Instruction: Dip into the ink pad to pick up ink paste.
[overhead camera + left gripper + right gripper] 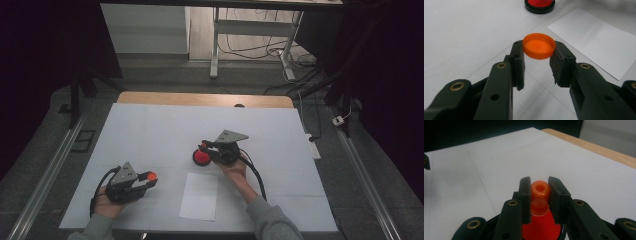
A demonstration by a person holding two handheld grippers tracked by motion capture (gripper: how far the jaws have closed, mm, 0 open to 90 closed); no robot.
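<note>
We hold the left tool [142,183] low over the near-left part of the white-covered bench [150,130], its jaws closed on the rim of a small round orange plastic cap [151,176]. In the left gripper view the cap [539,46] sits between the two pad tips, open side up, gripped at opposite edges and lifted clear of the bench surface [461,37].

We hold the right tool [206,146] near the middle of the bench, its jaws narrowed around the orange nozzle [540,190] of a red cone-shaped bottle top with a black base ring [202,158]. In the right gripper view the nozzle stands upright between the pads, its round opening facing up, and both pads touch its sides; the red cone [541,226] widens below them toward the black ring.

A white rectangular sheet of paper [199,196] lies flat toward the near edge of the bench, between the two hands, apart from both tools.

The high view gives the layout: left tool at the near-left, right tool and red piece at the centre, the wooden far edge of the bench [205,99] beyond. The left gripper view adds the hollow inside of the cap, plus the red piece [539,5] and the paper [596,35] farther off. The right gripper view adds the hole in the nozzle.
</note>
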